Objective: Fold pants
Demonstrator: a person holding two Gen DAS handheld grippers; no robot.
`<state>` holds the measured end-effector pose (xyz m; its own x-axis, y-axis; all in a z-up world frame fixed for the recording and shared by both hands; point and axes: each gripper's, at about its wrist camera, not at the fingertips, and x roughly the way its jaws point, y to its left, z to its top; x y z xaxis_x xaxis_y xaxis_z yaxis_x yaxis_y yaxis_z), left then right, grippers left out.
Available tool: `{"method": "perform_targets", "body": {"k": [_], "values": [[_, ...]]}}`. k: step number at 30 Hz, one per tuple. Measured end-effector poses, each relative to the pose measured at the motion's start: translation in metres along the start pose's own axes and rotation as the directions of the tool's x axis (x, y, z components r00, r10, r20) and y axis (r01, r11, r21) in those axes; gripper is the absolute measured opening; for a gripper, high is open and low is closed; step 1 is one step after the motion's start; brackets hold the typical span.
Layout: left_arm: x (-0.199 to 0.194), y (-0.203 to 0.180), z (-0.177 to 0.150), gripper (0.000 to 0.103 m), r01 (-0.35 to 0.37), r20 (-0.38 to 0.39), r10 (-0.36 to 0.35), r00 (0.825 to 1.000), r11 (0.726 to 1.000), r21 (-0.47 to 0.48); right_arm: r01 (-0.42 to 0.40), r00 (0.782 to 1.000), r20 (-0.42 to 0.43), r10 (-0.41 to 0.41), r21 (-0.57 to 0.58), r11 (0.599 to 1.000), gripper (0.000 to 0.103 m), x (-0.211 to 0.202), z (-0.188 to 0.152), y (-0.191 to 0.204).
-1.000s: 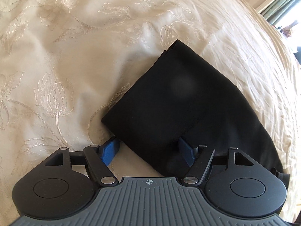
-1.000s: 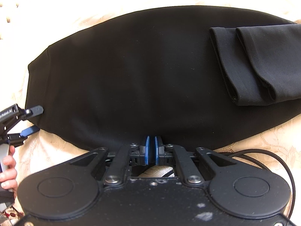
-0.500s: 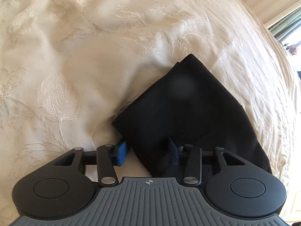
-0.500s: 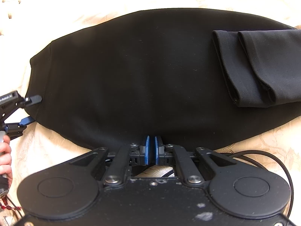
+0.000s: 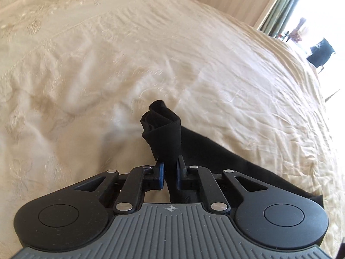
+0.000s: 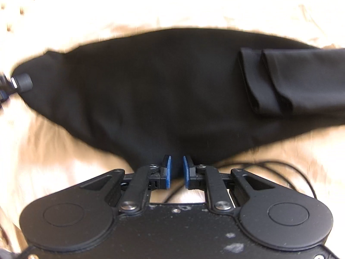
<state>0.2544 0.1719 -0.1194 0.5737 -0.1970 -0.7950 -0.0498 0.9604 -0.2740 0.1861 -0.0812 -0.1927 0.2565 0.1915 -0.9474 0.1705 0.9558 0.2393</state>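
1. A bunched corner of the black, matte pants (image 5: pixel 166 133) is clamped in the left claw (image 5: pixel 170 172) above the cream embroidered bed (image 5: pixel 86 64).
2. The pants' near edge (image 6: pixel 172 99) is pinched by the right claw (image 6: pixel 176 172).

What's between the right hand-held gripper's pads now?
In the right wrist view, the black pants' near edge sits between the right hand-held gripper's blue pads.

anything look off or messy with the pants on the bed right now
Nothing damaged. The pants lie mostly flat on the bedspread; only the corner pinched in the left gripper is bunched and lifted. The right gripper also holds an edge.
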Motion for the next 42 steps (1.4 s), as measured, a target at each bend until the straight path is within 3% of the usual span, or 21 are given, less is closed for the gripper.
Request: {"method": "perform_targets", "body": {"k": [6, 11, 16, 20, 24, 30, 33, 35, 39, 42], "values": [[-0.036, -0.057, 0.001, 0.010, -0.011, 0.081, 0.003, 0.997, 0.996, 0.091, 0.001, 1.000, -0.023, -0.003, -0.085, 0.996, 0.012, 0.016, -0.002, 0.003], [-0.071, -0.132, -0.007, 0.010, -0.032, 0.189, -0.011, 0.982, 0.974, 0.225, -0.102, 0.994, 0.040, 0.104, -0.057, 0.993, 0.015, -0.020, 0.001, -0.023], [-0.082, -0.223, -0.027, 0.010, -0.001, 0.238, -0.091, 0.967, 0.933, 0.361, -0.158, 0.980, 0.118, 0.160, -0.026, 0.987, 0.015, -0.059, -0.004, -0.080], [-0.063, -0.295, -0.059, 0.009, 0.057, 0.201, -0.167, 0.965, 0.885, 0.463, -0.153, 0.978, 0.148, 0.144, 0.052, 0.987, 0.015, -0.076, -0.008, -0.136], [-0.011, -0.360, -0.096, 0.010, 0.148, 0.069, -0.212, 0.975, 0.847, 0.511, -0.112, 0.984, 0.153, 0.094, 0.115, 0.987, 0.015, -0.084, -0.017, -0.190], [0.052, -0.424, -0.155, 0.017, 0.181, -0.119, -0.137, 0.983, 0.768, 0.614, -0.059, 0.992, 0.125, 0.033, 0.211, 0.976, 0.016, -0.095, -0.039, -0.263], [0.049, -0.428, -0.169, 0.020, 0.173, -0.125, -0.121, 0.985, 0.763, 0.623, -0.047, 0.992, 0.128, 0.015, 0.253, 0.966, 0.019, -0.101, -0.046, -0.290], [0.049, -0.429, -0.169, 0.027, 0.188, -0.139, -0.129, 0.982, 0.776, 0.603, -0.045, 0.991, 0.132, 0.008, 0.281, 0.959, 0.020, -0.103, -0.043, -0.303], [0.052, -0.441, -0.160, 0.028, 0.244, -0.174, -0.176, 0.969, 0.792, 0.560, -0.033, 0.991, 0.137, -0.008, 0.289, 0.957, 0.021, -0.104, -0.039, -0.326], [0.045, -0.458, -0.154, 0.030, 0.293, -0.174, -0.235, 0.956, 0.768, 0.570, -0.025, 0.989, 0.143, -0.020, 0.304, 0.952, 0.021, -0.108, -0.029, -0.337]]}}
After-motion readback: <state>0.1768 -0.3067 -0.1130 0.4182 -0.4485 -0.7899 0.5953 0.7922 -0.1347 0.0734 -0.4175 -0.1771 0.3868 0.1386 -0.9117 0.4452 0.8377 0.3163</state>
